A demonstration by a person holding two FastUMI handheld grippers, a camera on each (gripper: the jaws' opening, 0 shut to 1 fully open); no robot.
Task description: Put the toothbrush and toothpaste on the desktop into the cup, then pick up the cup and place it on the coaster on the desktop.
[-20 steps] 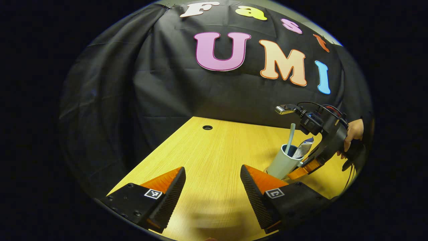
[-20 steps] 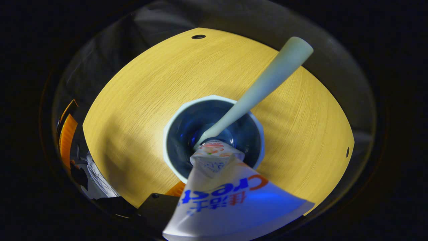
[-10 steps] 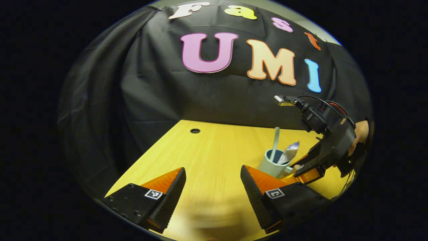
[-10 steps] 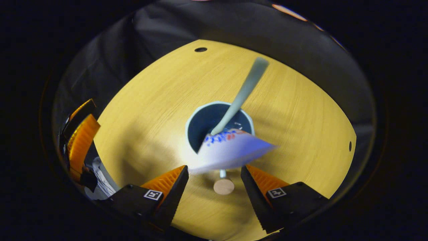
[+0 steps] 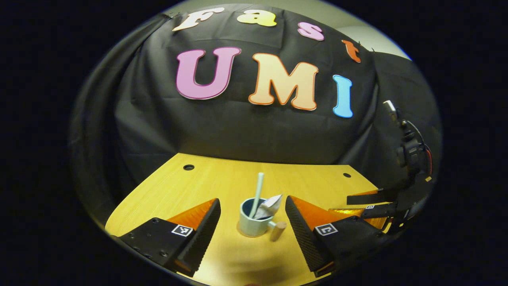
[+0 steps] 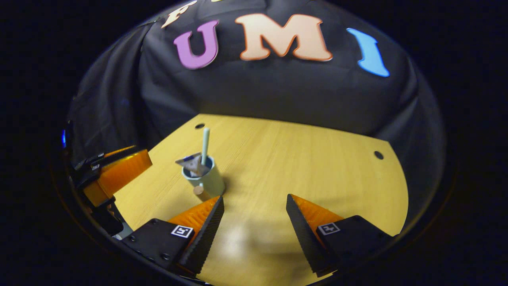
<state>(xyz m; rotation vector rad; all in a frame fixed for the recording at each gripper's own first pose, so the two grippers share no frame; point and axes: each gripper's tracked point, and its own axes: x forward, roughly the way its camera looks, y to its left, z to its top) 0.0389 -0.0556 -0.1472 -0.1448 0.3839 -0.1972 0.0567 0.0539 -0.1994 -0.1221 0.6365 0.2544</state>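
Note:
A pale blue-green cup (image 5: 251,225) stands on the yellow wooden desktop (image 5: 222,186), its wooden-tipped handle (image 5: 278,231) pointing toward me. A pale toothbrush (image 5: 258,190) stands upright in it, and a white toothpaste tube (image 5: 270,204) leans beside the brush. My left gripper (image 5: 252,206) is open, and the cup sits centred ahead of its fingers, apart from them. The right gripper view has the cup (image 6: 205,182), toothbrush (image 6: 205,145) and toothpaste (image 6: 190,163) at left, beyond the left fingertip. My right gripper (image 6: 254,200) is open over bare desktop and holds nothing.
The desktop has two small round holes (image 5: 188,167) (image 5: 347,175) near its far edge, below the black cloth wall. The right gripper (image 5: 357,206) hangs at the desk's right side. The left gripper (image 6: 139,157) shows left of the cup.
My right gripper let go of the toothpaste, which now rests in the cup, and pulled back to the right. My left gripper swung round so the cup sits centred before it.

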